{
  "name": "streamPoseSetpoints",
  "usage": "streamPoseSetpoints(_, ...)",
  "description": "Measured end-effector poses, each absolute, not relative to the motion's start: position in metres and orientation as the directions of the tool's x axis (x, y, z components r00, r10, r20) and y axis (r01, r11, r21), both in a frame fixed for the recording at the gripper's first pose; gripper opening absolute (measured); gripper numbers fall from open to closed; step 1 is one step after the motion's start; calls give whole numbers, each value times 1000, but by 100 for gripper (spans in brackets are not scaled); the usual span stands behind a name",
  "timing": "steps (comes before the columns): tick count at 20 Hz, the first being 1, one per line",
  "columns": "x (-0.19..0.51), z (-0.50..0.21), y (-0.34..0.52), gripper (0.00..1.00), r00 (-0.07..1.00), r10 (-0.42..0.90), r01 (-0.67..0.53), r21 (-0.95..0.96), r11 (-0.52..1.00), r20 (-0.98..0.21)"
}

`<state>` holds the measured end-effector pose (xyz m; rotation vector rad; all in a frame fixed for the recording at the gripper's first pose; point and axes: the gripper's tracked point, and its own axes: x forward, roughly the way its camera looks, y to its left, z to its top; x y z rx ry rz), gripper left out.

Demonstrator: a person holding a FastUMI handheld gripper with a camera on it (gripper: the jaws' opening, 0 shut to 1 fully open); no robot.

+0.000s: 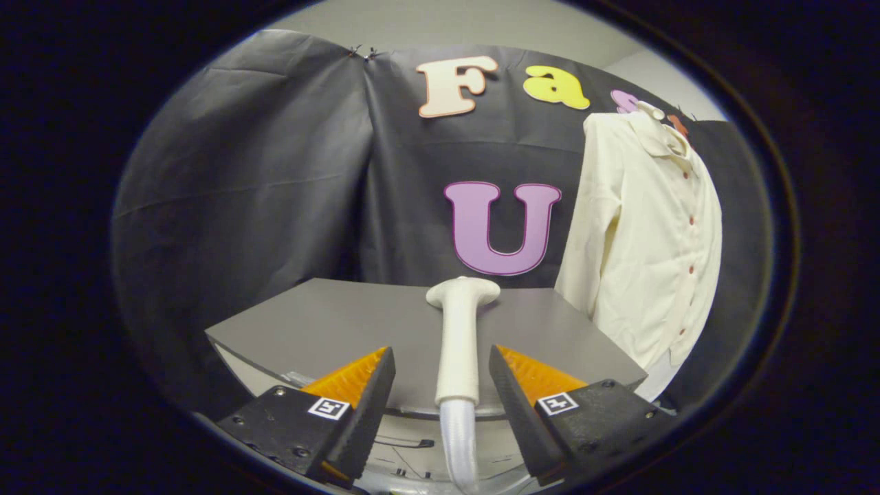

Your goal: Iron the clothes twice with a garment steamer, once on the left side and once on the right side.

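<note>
**Steamer not yet picked up; both passes still to do**

The shirt (646, 234) hangs on the booth wall, well beyond the claw and off to its right, buttoned down the front, its hem dropping past the far right corner of the counter (330, 323). Nothing is touching it, so by my reading neither the left side nor the right side has been ironed.

The grey counter carries the steamer (459, 337), which lies with its head pointing away towards the wall and its handle running back towards the claw. Its hose (459, 440) hangs off the near edge of the counter.

The claw (441, 385) stands apart, one finger on each side of the steamer's handle, clear of it on both sides. It seems lined up for a grasp that has not closed.

On writing: each finger bears a small square marker; I can make out no brand or label on the steamer or shirt.
</note>
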<state>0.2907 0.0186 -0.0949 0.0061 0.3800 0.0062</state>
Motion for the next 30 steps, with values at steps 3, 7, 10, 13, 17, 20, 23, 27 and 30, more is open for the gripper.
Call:
streamPoseSetpoints(3, 309, -105, 22, 77, 905, 1, -13, -24, 1000, -425)
streamPoseSetpoints(7, 323, -122, 11, 63, 866, -39, 8, -64, 998, -499)
streamPoseSetpoints(10, 330, -132, 6, 49, 834, -20, 12, -19, 1000, -551)
streamPoseSetpoints(13, 333, -134, 6, 43, 818, 13, 5, 29, 1000, -575)
streamPoseSetpoints(17, 326, -120, 13, 36, 875, 69, -24, 100, 995, -479)
streamPoseSetpoints(20, 319, -108, 12, 32, 912, 109, -50, 156, 987, -396)
streamPoseSetpoints(23, 298, -92, -8, 32, 940, 99, -29, 212, 977, -327)
streamPoseSetpoints(27, 265, -46, -61, 30, 985, 57, -3, 313, 950, -165)
streamPoseSetpoints(30, 240, -20, -113, 30, 996, -15, 38, 263, 964, -88)
